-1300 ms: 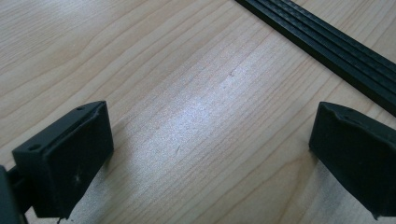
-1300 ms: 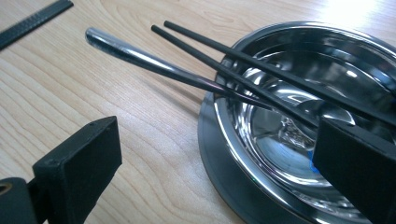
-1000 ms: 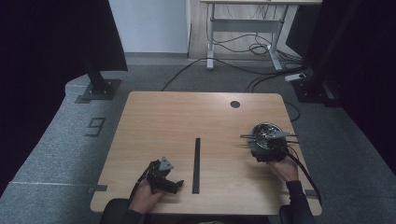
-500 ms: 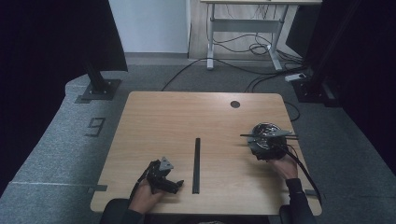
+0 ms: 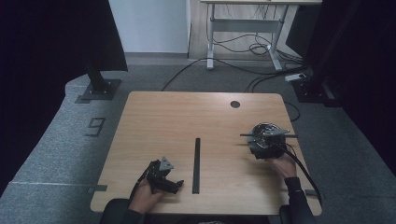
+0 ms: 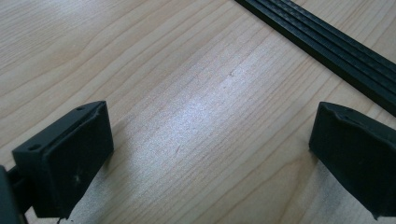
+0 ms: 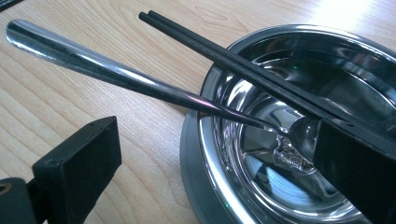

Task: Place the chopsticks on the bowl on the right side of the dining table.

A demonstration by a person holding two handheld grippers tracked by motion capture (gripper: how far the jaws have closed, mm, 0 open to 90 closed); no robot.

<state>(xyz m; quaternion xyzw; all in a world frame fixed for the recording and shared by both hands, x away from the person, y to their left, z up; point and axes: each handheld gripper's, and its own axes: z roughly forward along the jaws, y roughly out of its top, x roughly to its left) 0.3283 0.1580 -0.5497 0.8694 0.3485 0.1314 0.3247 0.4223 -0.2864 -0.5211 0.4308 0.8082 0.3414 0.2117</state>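
A shiny steel bowl (image 7: 327,70) stands at the right of the wooden table (image 5: 187,121), also visible from above as the bowl (image 5: 267,129). A metal spoon (image 7: 116,72) rests in it, handle sticking out over the rim. Black chopsticks (image 7: 243,65) lie across the rim. My right gripper (image 7: 219,175) is open and straddles the near rim, one jaw outside the bowl and one over it, gripping nothing. In the high view, the right gripper (image 5: 262,140) sits at the bowl's near side. My left gripper (image 6: 210,158) is open above bare wood; from above the left gripper (image 5: 175,184) lies near the front edge.
A long black strip (image 5: 196,165) lies along the table's middle, just right of the left gripper, and crosses the left gripper view as the strip (image 6: 327,46). A dark round hole (image 5: 235,104) marks the far right of the table. Cables trail across the floor beyond.
The right hand and its gripper have edged very slightly left at the bowl. The left gripper has not moved.
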